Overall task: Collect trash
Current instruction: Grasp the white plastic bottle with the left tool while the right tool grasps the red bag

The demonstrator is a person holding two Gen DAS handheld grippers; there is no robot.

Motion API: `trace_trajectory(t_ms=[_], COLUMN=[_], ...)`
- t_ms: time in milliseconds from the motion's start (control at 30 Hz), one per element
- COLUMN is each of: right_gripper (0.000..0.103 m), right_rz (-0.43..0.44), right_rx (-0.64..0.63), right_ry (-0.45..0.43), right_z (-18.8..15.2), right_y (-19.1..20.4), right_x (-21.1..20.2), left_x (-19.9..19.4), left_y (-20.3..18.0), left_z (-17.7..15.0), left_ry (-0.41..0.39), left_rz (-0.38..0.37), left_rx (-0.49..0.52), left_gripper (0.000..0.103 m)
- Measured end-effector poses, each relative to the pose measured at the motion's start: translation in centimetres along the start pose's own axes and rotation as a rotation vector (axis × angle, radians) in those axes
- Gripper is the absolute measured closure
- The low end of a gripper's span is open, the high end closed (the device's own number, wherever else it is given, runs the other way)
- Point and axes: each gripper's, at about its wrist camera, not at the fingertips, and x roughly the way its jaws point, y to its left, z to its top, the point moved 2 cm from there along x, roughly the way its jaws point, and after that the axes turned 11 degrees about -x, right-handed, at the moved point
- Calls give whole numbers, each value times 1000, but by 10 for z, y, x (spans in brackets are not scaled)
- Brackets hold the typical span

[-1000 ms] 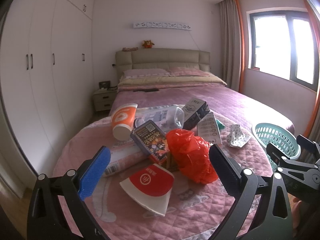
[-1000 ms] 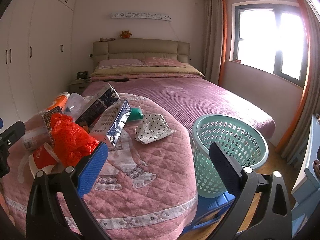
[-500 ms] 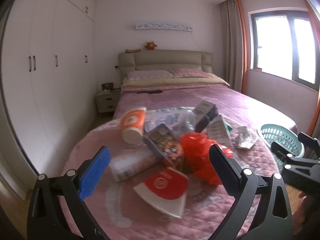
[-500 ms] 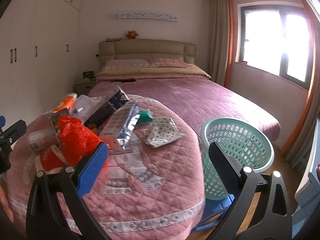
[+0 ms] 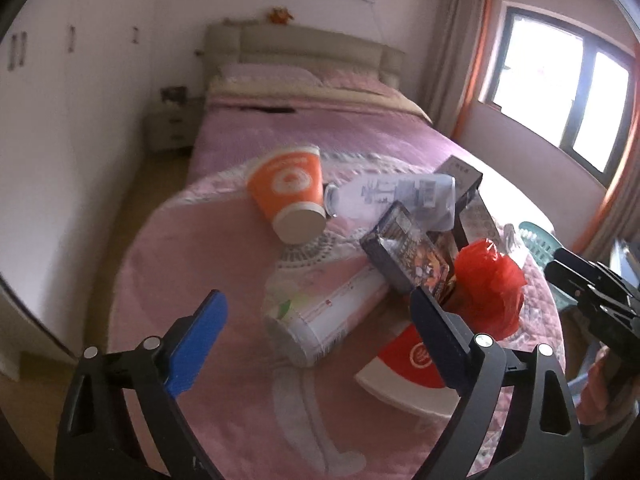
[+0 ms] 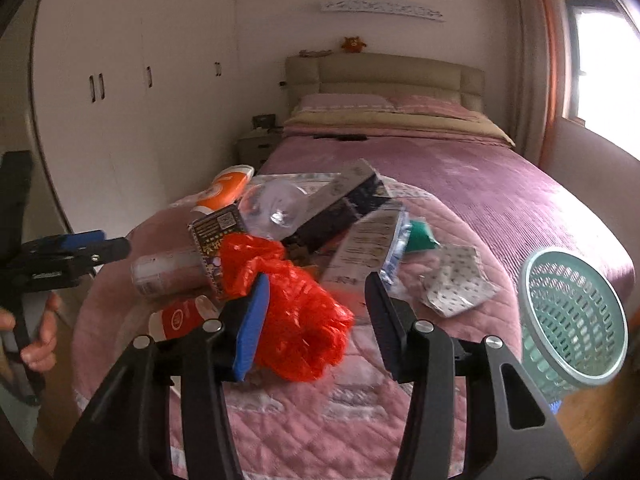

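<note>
A pile of trash lies on the pink quilt at the bed's foot. In the left wrist view: an orange paper cup (image 5: 290,196), a clear plastic bottle (image 5: 394,196), a dark snack box (image 5: 404,256), a white tube carton (image 5: 320,324), a red-and-white paper cup (image 5: 408,364) and a red plastic bag (image 5: 490,288). My left gripper (image 5: 316,344) is open, above the white carton. In the right wrist view my right gripper (image 6: 320,320) is open, with the red bag (image 6: 296,312) between its jaws. The mint basket (image 6: 576,316) stands at the right.
A long printed carton (image 6: 372,240), a black box (image 6: 340,208), a green scrap (image 6: 420,236) and a dotted paper (image 6: 456,284) lie on the quilt. White wardrobes (image 6: 120,100) line the left wall. A nightstand (image 6: 256,146) stands beside the headboard.
Both grippers moved forward over the pile. The left swung left toward the white carton. The right turned left, narrowed its jaws and now straddles the red bag.
</note>
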Motion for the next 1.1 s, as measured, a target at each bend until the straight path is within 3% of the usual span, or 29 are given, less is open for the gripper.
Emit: trace_trajectory(t_ms=[100, 233, 400, 467, 500, 600, 733, 833, 1100], right_gripper=[34, 22, 18, 18, 19, 36, 57, 64, 66], right_rz=[23, 57, 64, 61, 59, 60, 80, 89, 78], right_rx=[4, -54, -67, -56, -55, -60, -59, -62, -29], right_ry=[23, 50, 123, 128, 132, 146, 141, 116, 35], right_z=[1, -3, -10, -9, -9, -9, -11, -10, 0], right_y=[2, 10, 17, 17, 19, 22, 26, 28, 25], right_x=[13, 26, 55, 62, 63, 67, 63, 49, 14], left_x=[23, 52, 80, 90, 92, 87, 71, 50, -17], left_y=[-4, -10, -14, -16, -16, -21, -22, -13, 8], left_z=[4, 3, 3, 1, 0, -5, -11, -16, -11], left_ry=[67, 163, 240, 286, 300, 293, 263, 234, 38], left_rz=[-17, -13, 6, 20, 21, 27, 43, 60, 141], left_rx=[41, 126, 185, 200, 199, 225, 180, 106, -19], left_gripper=[14, 14, 16, 26, 27, 34, 53, 54, 59])
